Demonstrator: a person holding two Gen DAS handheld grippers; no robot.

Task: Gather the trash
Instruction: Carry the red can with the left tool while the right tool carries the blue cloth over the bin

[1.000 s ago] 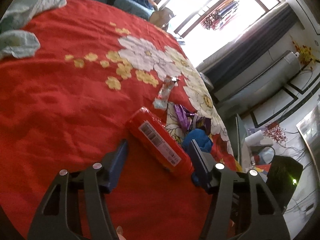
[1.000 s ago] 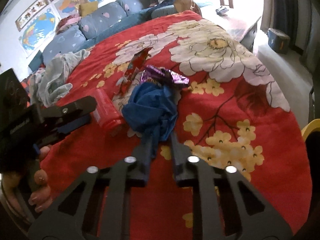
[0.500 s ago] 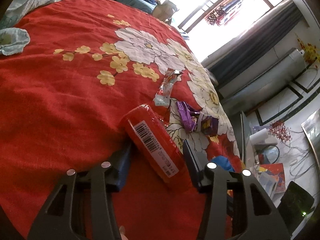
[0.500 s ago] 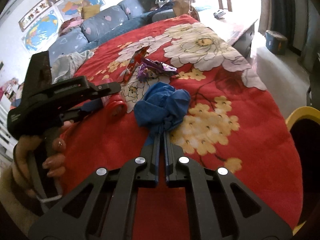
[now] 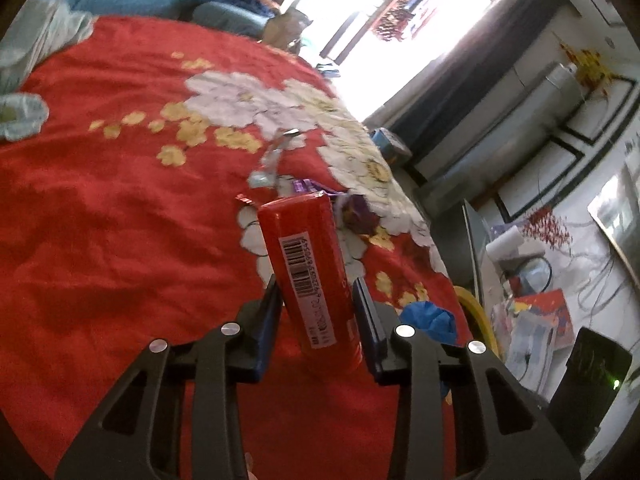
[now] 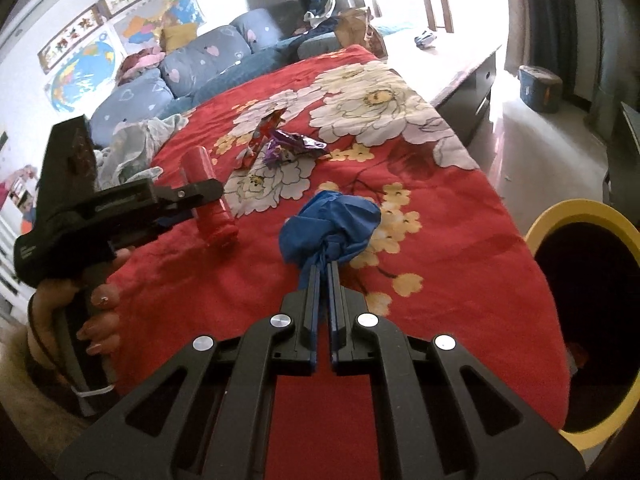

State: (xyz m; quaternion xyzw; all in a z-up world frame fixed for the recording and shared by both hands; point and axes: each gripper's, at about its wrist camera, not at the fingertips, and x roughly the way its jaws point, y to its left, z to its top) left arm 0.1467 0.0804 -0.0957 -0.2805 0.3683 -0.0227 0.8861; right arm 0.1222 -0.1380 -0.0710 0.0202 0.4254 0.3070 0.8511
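Note:
A red cylindrical package (image 5: 304, 248) with a barcode label stands tilted between the fingers of my left gripper (image 5: 316, 292). The jaws are closing and both pads touch its sides. In the right wrist view the same package (image 6: 210, 200) sits in that gripper with one end lifted off the bedspread. My right gripper (image 6: 323, 268) is shut on a crumpled blue wad (image 6: 332, 224), holding it just above the red flowered bedspread (image 6: 440, 280). A purple wrapper (image 6: 292, 146) and a red-and-silver wrapper (image 6: 264, 132) lie further up the bed.
A bin with a yellow rim (image 6: 576, 208) stands on the floor off the bed's right edge. Pale clothes (image 6: 132, 144) and blue pillows (image 6: 200, 56) lie at the head end. A hand (image 6: 100, 308) grips the left tool. A cluttered side table (image 5: 528, 320) stands beside the bed.
The left jaws narrowed around the red package, which went from lying flat to tilted up. The right gripper carried the blue wad away from the wrappers toward the bed's edge and the bin.

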